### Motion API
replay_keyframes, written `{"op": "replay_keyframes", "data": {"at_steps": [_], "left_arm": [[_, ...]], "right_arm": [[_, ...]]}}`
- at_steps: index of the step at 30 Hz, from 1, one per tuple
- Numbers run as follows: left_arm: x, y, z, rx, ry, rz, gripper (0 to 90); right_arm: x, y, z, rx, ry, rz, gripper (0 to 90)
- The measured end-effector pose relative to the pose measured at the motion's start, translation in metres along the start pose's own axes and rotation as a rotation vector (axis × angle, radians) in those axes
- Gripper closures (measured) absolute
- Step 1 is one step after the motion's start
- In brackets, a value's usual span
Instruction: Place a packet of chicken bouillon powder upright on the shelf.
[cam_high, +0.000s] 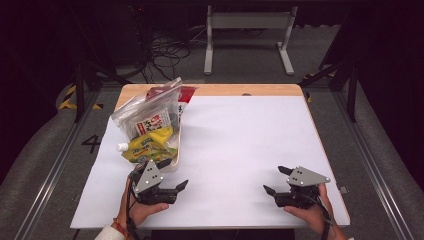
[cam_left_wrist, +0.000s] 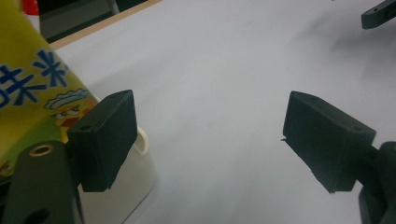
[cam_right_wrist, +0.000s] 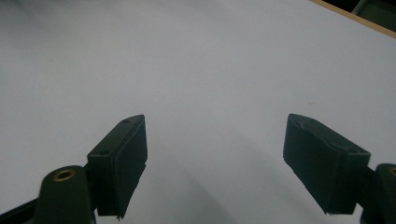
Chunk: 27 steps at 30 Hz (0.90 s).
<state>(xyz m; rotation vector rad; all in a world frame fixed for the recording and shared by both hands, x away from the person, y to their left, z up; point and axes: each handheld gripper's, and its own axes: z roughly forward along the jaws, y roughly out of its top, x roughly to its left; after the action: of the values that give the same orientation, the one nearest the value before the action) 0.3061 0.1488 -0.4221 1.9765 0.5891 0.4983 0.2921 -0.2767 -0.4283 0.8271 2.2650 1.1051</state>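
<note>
A clear plastic bag (cam_high: 150, 111) of packaged food leans at the table's left side, with a yellow pouch (cam_high: 149, 145) in front of it and a white container (cam_high: 171, 162) under them. My left gripper (cam_high: 174, 174) is open just below and right of the pouch, with nothing between its jaws. In the left gripper view the gripper (cam_left_wrist: 210, 135) stands open over bare white table, the yellow pouch (cam_left_wrist: 32, 88) and the white container's rim (cam_left_wrist: 142, 144) beside its left jaw. My right gripper (cam_high: 276, 180) is open and empty near the front right; in its own view the gripper (cam_right_wrist: 215, 154) spans bare table.
The table (cam_high: 240, 140) has a white sheet over it and a wooden strip (cam_high: 225, 90) along its far edge. A white metal frame (cam_high: 247, 30) and cables (cam_high: 165, 52) lie on the floor beyond. The other gripper's jaw tip (cam_left_wrist: 378, 14) shows in the left gripper view.
</note>
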Motion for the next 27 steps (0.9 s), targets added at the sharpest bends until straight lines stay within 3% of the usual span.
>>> {"op": "replay_keyframes", "data": {"at_steps": [27], "left_arm": [[-0.013, -0.001, 0.034, 0.071, -0.110, 0.037, 12.3]], "right_arm": [[-0.001, -0.019, -0.016, 0.026, -0.055, 0.012, 19.6]]}}
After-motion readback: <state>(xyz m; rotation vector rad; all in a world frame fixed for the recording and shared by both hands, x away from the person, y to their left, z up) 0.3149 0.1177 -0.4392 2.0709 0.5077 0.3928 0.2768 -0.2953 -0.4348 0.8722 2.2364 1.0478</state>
